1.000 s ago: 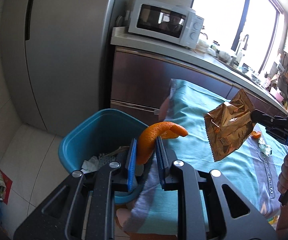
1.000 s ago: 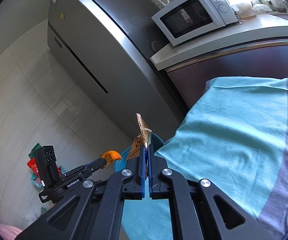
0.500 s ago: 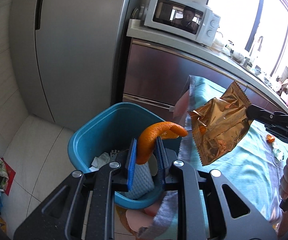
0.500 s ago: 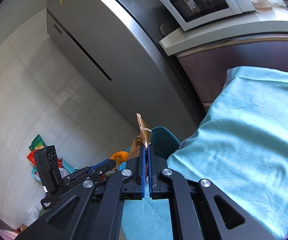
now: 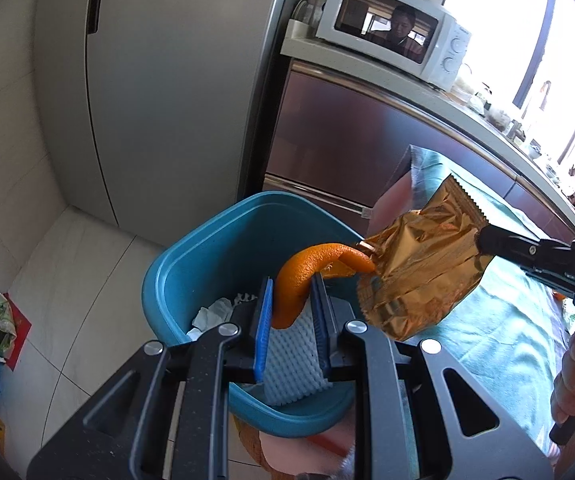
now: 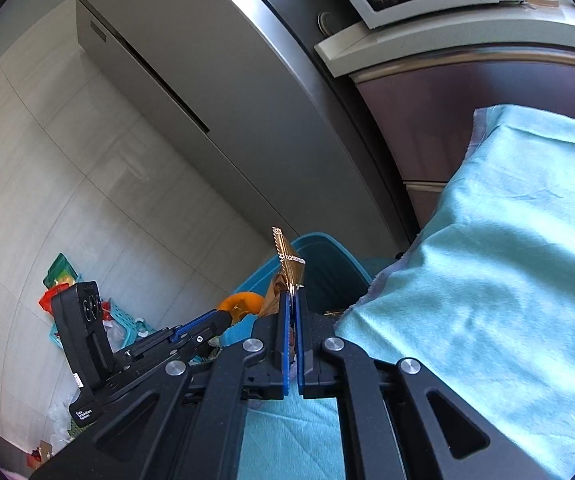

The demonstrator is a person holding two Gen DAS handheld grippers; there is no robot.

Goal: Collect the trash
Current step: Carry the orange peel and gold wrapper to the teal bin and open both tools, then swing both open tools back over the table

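- Left gripper point(image 5: 292, 312), jaws narrowly parted, pinches the orange peel point(image 5: 307, 276) at its lower end; it looks light, bendy and slick.
- Right gripper point(image 6: 292, 312), jaws fully closed, clamps the gold wrapper point(image 5: 415, 272) by its crimped edge; thin, crinkly, near weightless.
- Beyond and below both fingertips sits the blue bin point(image 5: 191, 264); its contents are mostly hidden.

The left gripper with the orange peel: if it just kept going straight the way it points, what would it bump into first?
Most likely the teal bin. The left gripper, shut on the orange peel, points down into its open mouth, so it would probably meet the white foam netting and paper inside, though depth is hard to judge.
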